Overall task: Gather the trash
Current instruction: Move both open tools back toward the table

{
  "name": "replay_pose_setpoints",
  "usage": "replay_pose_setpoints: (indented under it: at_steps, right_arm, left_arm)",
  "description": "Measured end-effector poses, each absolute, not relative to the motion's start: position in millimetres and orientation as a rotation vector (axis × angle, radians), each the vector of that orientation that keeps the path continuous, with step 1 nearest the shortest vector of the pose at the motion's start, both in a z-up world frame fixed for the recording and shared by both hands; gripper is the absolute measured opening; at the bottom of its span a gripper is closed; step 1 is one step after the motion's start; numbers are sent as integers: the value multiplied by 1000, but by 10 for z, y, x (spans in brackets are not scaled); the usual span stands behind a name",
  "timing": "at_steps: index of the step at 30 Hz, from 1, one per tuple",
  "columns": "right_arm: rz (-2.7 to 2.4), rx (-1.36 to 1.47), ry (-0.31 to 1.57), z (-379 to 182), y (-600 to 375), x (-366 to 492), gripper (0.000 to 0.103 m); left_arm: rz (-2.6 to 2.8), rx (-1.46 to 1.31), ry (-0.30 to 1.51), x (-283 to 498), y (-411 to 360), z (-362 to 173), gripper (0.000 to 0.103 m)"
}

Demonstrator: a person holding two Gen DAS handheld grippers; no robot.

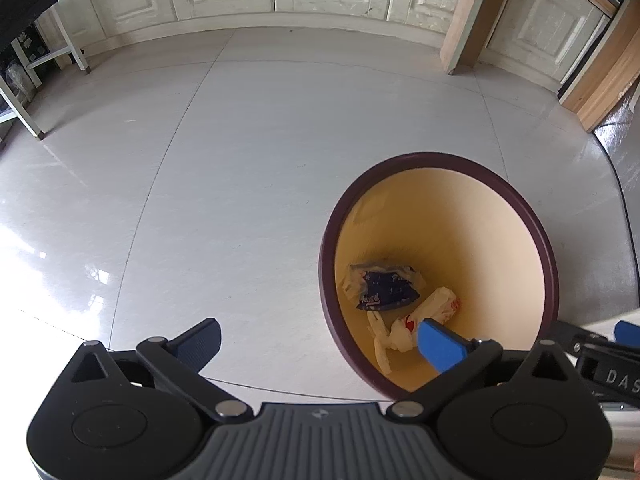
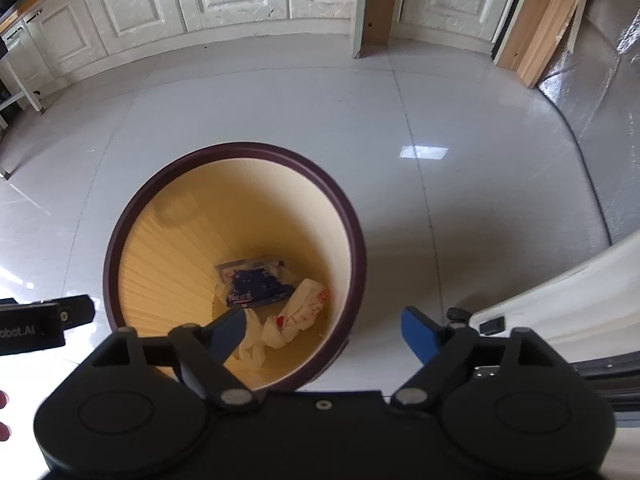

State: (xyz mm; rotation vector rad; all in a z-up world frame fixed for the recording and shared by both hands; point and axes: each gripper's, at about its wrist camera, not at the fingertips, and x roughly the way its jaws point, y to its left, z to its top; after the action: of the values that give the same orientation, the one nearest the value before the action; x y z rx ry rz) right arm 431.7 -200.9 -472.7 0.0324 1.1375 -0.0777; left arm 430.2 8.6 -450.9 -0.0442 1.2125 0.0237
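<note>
Trash bin [image 2: 352, 240] upright, mouth upward, wrappers [image 2: 256, 284] inside, both grippers' fingers [image 1: 440, 344] spread.

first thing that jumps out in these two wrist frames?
The round cream-yellow plastic bin with a dark purple rim, standing on the glossy white tiled floor. At its bottom lie a dark blue printed wrapper and crumpled white-and-red plastic bags. Both the left gripper and right gripper hang open and empty above it.

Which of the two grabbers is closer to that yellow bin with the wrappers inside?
Probably the right, narrowly. The right gripper hangs open above the bin, one finger over its mouth. The left gripper, also open, sits off to the bin's left side.
</note>
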Motion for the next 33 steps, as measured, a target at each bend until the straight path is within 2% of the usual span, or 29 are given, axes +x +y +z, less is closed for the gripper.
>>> replay_pose_setpoints:
  at_steps: [9, 19, 33]
  right_arm:
    - [-131, 7, 1093, -4503, -2035, 4139, 103]
    - [-112, 14, 1057, -4031, -1833, 3667, 103]
    - [-67, -2, 870, -2784, -1566, 3026, 103]
  left_arm:
    - [-4, -26, 1197, 4075, 70, -4316, 103]
    - [25, -39, 1162, 3572, 312, -3768, 103]
    - [73, -36, 975, 2865, 654, -2405, 103]
